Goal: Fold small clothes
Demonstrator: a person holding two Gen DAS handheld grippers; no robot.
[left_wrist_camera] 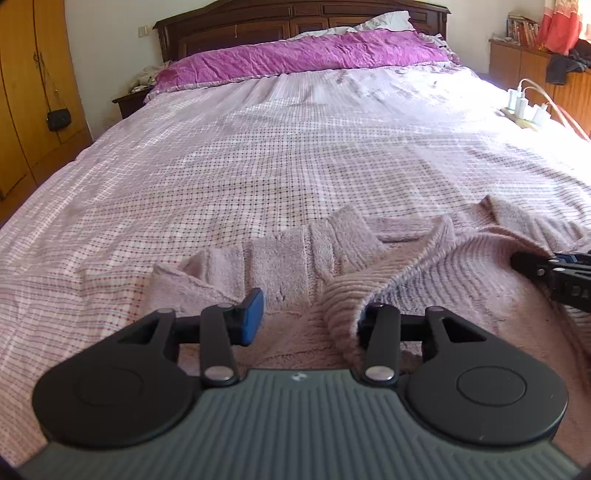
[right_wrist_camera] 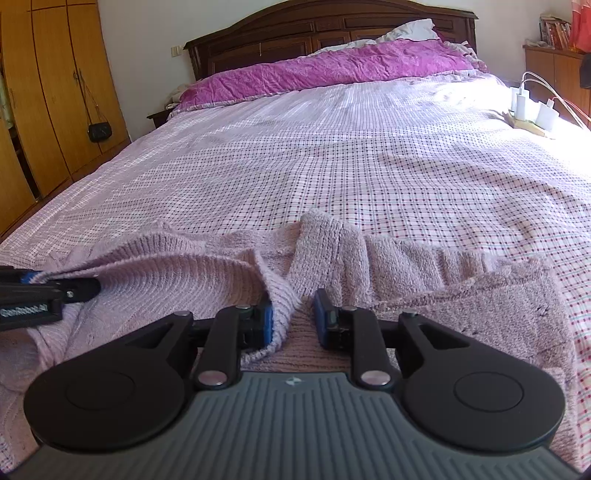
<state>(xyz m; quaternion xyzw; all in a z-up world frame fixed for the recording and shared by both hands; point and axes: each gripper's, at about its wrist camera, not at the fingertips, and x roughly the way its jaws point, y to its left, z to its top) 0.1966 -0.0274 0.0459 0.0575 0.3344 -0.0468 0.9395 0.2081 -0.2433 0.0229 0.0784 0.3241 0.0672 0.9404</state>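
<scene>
Pale pink ribbed knit on the sweater [left_wrist_camera: 436, 266], fuzzier and paler on its inner face. Under it, a pink-and-white bedsheet [left_wrist_camera: 258, 155] checked with fine dark and red lines. Up top, a crinkled magenta quilt [left_wrist_camera: 306, 55], a white pillow [left_wrist_camera: 384, 22] behind, a dark brown carved headboard [left_wrist_camera: 295, 18]. Orange-yellow wood on the wardrobe [right_wrist_camera: 55, 92], a small black bag [right_wrist_camera: 99, 132] hanging against it. White chargers [right_wrist_camera: 532, 109] at the sunlit edge. Blue pads on black fingers [left_wrist_camera: 253, 315], over a grey ribbed body.

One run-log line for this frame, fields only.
scene: pink knit sweater on checked bedspread | left gripper: open, fabric edge between fingers | right gripper: open, fold between fingers | fold: not made
</scene>
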